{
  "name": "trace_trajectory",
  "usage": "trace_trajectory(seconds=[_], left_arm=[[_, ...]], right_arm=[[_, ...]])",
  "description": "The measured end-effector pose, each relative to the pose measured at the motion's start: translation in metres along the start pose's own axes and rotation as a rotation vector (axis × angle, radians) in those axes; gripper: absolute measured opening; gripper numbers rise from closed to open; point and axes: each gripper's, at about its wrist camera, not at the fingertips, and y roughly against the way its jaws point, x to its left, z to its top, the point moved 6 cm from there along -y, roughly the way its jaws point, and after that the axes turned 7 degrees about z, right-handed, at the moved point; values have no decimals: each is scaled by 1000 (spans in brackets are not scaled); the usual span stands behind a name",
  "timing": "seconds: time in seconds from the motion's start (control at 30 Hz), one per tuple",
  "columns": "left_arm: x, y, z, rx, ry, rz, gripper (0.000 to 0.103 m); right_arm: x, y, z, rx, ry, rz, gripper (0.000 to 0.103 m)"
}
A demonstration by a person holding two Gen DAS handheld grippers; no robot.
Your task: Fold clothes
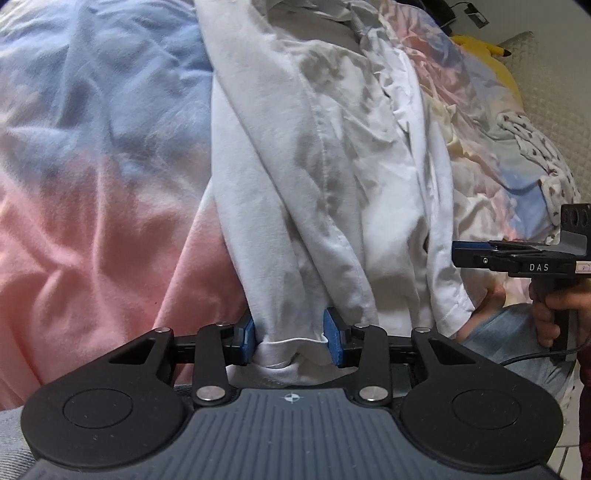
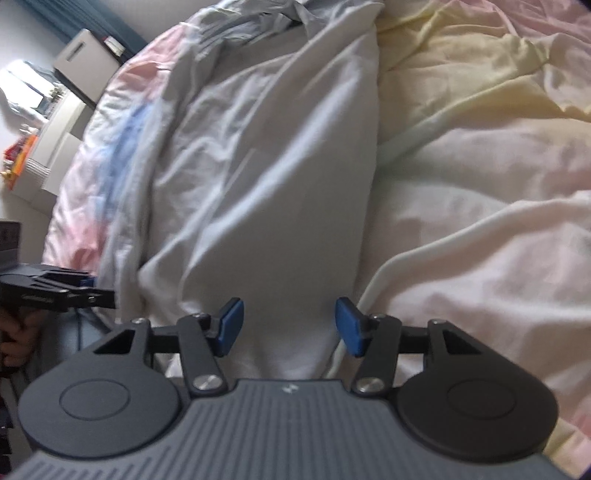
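Left wrist view: bed point(image 1: 92, 258) under a pastel duvet, white garment point(image 1: 314, 184) draped lengthwise across it, bunched hem between the left gripper point(image 1: 291, 341) jaws, both blue pads pressed on the fold. Right gripper point(image 2: 290, 326): jaws spread, cloth between them but clear of both pads. Risk: with one end unpinched, the garment may drag askew or slip when lifted.

Rumpled pastel duvet point(image 1: 92, 206) across the whole bed, pink running into blue, cream and yellow. Beyond its far edge, a white cabinet point(image 2: 79, 61) against teal curtain point(image 2: 66, 18). Bright daylight at a window point(image 2: 22, 81). Yellow plush toy point(image 1: 491, 55) by a quilted headboard point(image 1: 561, 96).
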Motion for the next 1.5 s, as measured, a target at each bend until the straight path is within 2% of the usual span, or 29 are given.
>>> trace_trajectory(seconds=[0.23,0.5,0.63,0.77,0.87,0.9,0.93,0.97,1.0,1.03,1.07,1.33,1.5], left_arm=[[-1,0,0,6,-6,19,41],[-4,-3,-1,29,-29,35,41],[-4,-3,-1,24,-28,35,41],[-5,-7,0,26,-30,39,41],[-7,-6,0,20,-43,41,41],[-8,-6,0,14,-45,39,36],[-8,-5,0,7,-50,43,29],[-8,-2,0,-8,-51,36,21],[-8,1,1,-23,-51,28,15],[-8,7,1,-41,-42,6,13],[-7,13,2,-59,-32,-16,13],[-1,104,14,-266,98,-204,11],[-10,165,7,-384,120,-256,10]], right_arm=[[-3,-4,-1,17,5,-4,56],[-1,-16,-10,149,30,17,61],[-3,-8,-10,122,26,-6,61],[7,-13,-13,127,36,53,63],[17,-20,-17,143,94,33,63],[19,-21,-18,145,107,26,63],[19,-21,-17,141,104,24,58],[19,-20,-17,136,105,19,46],[19,-18,-16,128,107,14,38],[20,-15,-15,113,107,10,17],[21,-8,-14,89,103,17,6],[34,79,-5,-161,54,135,5],[54,143,1,-307,70,206,5]])
